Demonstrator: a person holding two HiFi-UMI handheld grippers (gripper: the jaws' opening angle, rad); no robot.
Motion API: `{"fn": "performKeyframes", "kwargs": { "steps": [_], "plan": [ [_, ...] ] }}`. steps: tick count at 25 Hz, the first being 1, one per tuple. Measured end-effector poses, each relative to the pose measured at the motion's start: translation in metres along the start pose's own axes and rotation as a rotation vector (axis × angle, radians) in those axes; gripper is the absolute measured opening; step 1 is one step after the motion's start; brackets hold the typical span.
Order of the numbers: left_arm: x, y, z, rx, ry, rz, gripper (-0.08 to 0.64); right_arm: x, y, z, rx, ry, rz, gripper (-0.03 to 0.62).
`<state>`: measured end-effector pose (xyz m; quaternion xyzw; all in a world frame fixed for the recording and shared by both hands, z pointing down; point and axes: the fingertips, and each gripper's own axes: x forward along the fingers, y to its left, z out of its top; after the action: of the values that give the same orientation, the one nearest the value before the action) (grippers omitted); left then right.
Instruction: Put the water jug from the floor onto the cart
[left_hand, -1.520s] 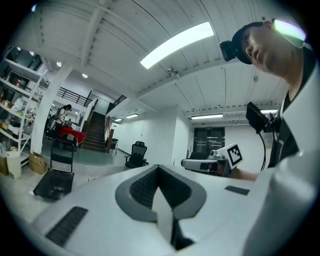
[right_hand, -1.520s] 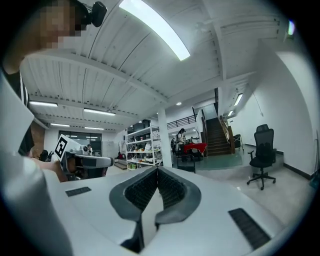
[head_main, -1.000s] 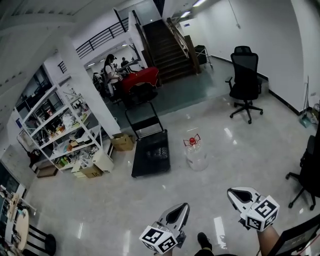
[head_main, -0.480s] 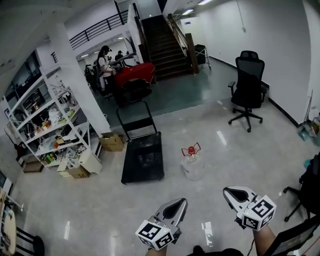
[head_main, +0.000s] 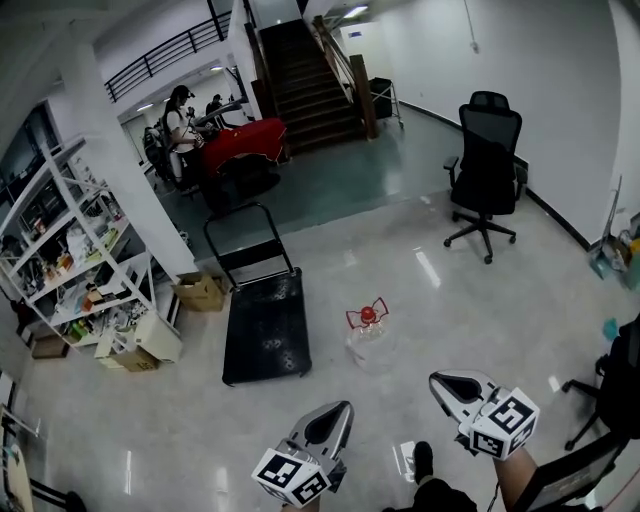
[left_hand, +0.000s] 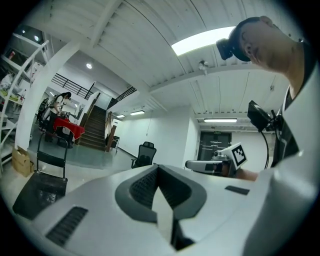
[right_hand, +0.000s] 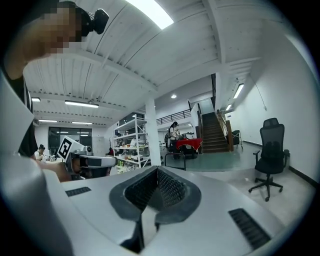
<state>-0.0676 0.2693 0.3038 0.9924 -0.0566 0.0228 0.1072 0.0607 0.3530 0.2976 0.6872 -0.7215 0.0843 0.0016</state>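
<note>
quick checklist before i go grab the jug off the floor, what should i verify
1. Water jug upright on the floor, red cap on: ok.
2. Cart deck free to take the jug: ok.
3. Left gripper open for a grip: not ok, jaws shut, empty.
4. Right gripper open: not ok, jaws shut, empty.
5. Grippers at the jug: not ok, it stands ahead of them, apart.
6. How full the jug is: cannot tell.

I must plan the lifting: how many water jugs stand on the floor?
1. The water jug stands on the floor, right of the black cart and apart from it. More may hide behind the shelves.
</note>
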Motion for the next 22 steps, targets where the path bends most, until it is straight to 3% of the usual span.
{"fn": "performKeyframes", "kwargs": {
  "steps": [13, 22],
  "plan": [
    [0.202, 0.084, 0.052, 0.049, -0.006, 0.027, -0.009, 0.109, -0.198, 0.053, -0.032, -0.051, 0.049, 0.003],
    [0.273, 0.153, 0.072, 0.071, 0.003, 0.039, -0.009, 0.175, -0.264, 0.064, -0.01, -0.052, 0.038, 0.003]
  ]
}}
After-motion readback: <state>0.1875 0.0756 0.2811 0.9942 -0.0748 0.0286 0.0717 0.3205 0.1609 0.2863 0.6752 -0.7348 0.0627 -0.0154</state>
